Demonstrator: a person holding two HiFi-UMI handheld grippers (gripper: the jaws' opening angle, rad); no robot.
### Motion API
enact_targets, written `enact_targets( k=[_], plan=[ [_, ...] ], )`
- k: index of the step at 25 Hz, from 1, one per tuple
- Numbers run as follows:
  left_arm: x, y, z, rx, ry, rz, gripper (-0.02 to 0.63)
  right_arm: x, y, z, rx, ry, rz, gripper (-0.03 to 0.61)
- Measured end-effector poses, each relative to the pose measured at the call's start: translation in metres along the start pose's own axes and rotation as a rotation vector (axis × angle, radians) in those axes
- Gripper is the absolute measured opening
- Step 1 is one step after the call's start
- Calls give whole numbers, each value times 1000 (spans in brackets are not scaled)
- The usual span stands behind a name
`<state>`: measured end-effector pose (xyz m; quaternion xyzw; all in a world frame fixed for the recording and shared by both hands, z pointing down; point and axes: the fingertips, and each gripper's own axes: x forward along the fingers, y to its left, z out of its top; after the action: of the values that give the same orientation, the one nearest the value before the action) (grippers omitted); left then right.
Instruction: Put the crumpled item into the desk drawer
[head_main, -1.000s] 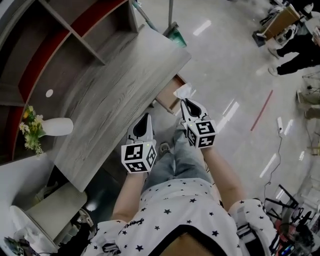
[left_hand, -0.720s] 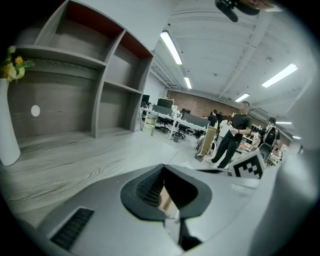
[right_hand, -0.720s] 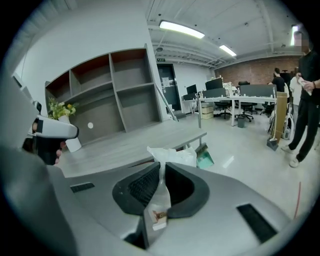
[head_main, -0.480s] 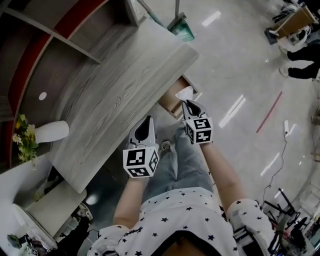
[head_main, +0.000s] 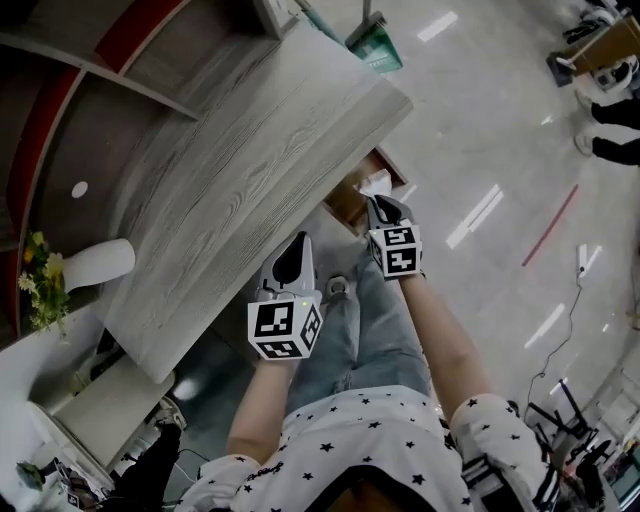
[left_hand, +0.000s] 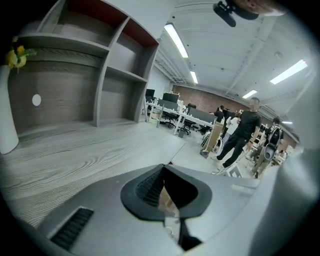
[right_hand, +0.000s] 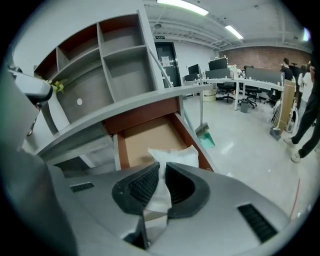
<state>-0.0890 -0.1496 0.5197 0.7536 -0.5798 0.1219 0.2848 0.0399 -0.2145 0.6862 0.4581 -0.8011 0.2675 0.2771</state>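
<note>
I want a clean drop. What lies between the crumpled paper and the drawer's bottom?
Nothing: in the right gripper view the crumpled paper, pinched by the right gripper, hangs before the bare brown bottom of the drawer.

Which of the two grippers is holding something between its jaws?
The right gripper: white crumpled paper is pinched between its jaws, which have just eased open slightly, above the open drawer. The left gripper holds nothing.

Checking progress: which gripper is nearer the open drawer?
Right. The right gripper hangs just over the drawer, crumpled paper in its jaws; the left gripper sits back beside the desk.
</note>
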Motion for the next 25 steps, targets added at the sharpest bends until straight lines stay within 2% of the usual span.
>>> enact_targets(
  k=[7,10,18,25],
  plan=[
    [-1,-3,-5,1,8,-3,12,7,0,0,-3,10,-7,52],
    [-2,-4,-6,-3,9,-7,12,8,1,2,-7,16,-9,151],
    [-12,-6,-3,-5,-4,-18,11,-6,8,8,-18,5,-25,150],
    [-29,-9,2,-2,-23,-34,11,-42,23,23,-16,-54,-38,141]
  ],
)
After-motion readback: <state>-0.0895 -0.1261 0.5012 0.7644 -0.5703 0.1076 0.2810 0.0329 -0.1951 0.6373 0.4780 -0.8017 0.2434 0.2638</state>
